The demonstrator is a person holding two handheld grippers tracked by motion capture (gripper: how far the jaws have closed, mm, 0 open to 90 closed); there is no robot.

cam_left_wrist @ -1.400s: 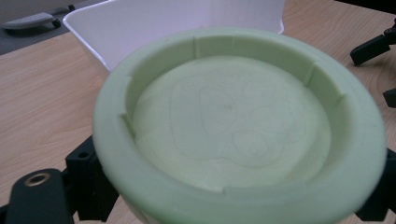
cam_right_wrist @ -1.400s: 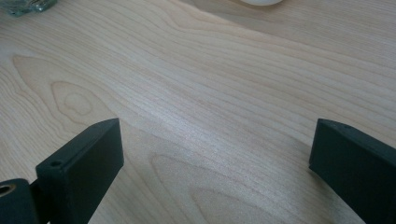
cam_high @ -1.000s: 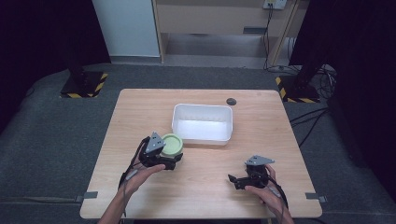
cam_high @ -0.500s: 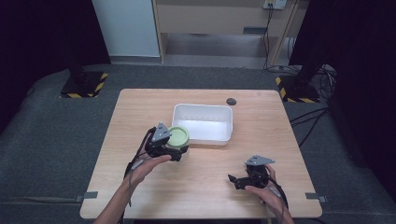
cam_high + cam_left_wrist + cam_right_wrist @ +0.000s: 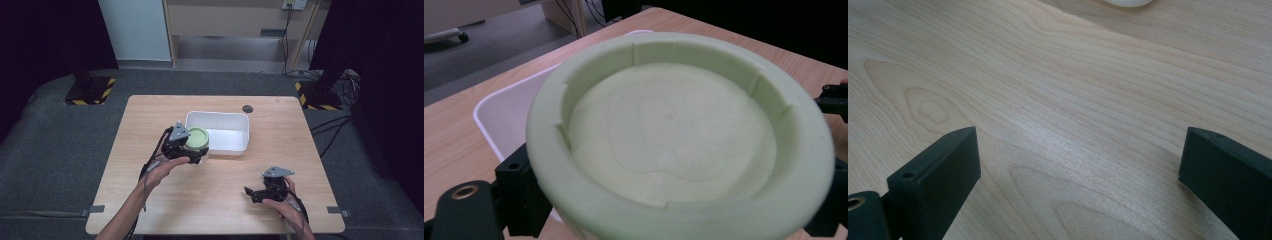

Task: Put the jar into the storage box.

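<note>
Worktop (image 5: 165,200) of pale wood grain stands on grey carpet, and beyond its far edge we see a wooden cabinet (image 5: 240,20) and dark curtains at both sides. A small dark disc (image 5: 247,108) lies near the far edge, right of the middle.

We hold a pale green bowl (image 5: 197,140) in the left gripper (image 5: 192,150), raised over the near left corner of the white tub (image 5: 220,132), which sits at the middle of the worktop. The bowl is round, so it has no long axis; its mouth faces up, tipped a little toward the gripper's camera. In the left gripper view the bowl (image 5: 679,135) holds nothing, a faint paw-print outline is pressed into its bottom, and the black jaws pinch it at both sides.

The tub holds nothing that we can see.

The right gripper (image 5: 260,192) rests near the near right corner of the worktop, well apart from the tub, its jaws spread wide over bare wood.
</note>
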